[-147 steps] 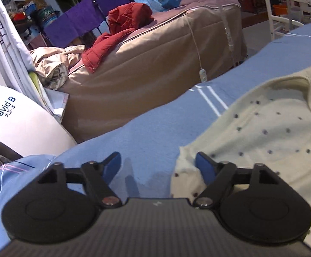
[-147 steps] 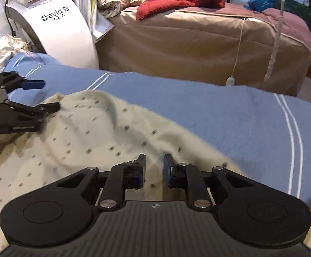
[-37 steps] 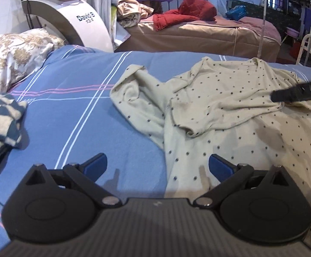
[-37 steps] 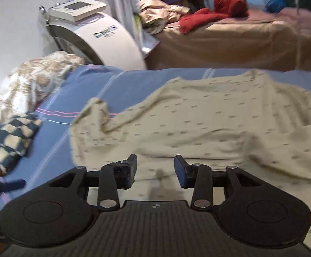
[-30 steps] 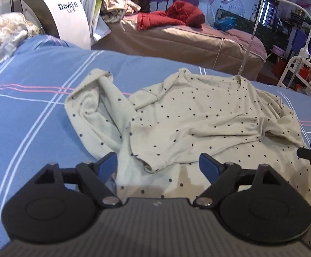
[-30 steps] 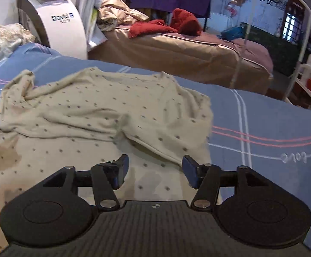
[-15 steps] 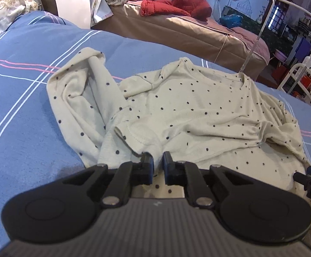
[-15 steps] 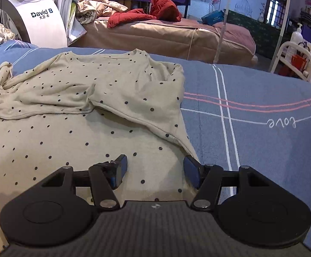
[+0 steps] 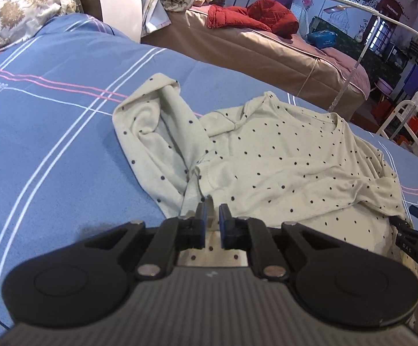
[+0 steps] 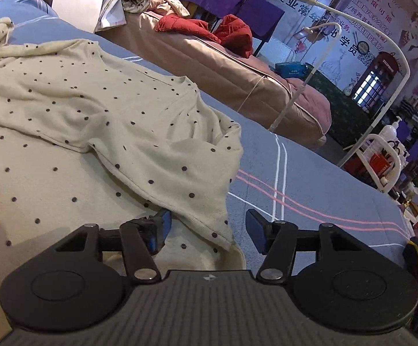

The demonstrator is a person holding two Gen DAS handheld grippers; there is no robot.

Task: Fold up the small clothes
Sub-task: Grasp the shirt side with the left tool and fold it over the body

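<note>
- The cream dotted shirt (image 9: 281, 158) lay spread on the blue striped bedsheet (image 9: 50, 132), its neckline toward the far edge of the bed and its body rumpled in loose folds.
- One sleeve (image 9: 157, 141) was bunched and doubled over at the left of the shirt in my left view, resting on the sheet beside the white and pink stripes.
- My left gripper (image 9: 212, 225) sat low over the near hem, its blue pads nearly together; the jaws had just eased apart a little, and a thin fold of the shirt's edge stood up in the narrow gap. I could not tell whether the pads pressed on it.
- My right gripper (image 10: 206, 230) was at the opposite side of the shirt, jaws apart and just then narrowing. The hemmed corner of the folded-over top layer lay between the fingers, closer to the left pad (image 10: 158, 230), with neither pad pressing on the cloth.
- In my left view the tip of that right gripper (image 9: 416, 233) showed at the far right edge of the shirt.
- Beyond my bed stood a tan-covered bed (image 10: 237, 77) with a red jacket (image 10: 223, 31) heaped on it, and a white machine (image 9: 116, 0) marked "David B" at the head end.
</note>
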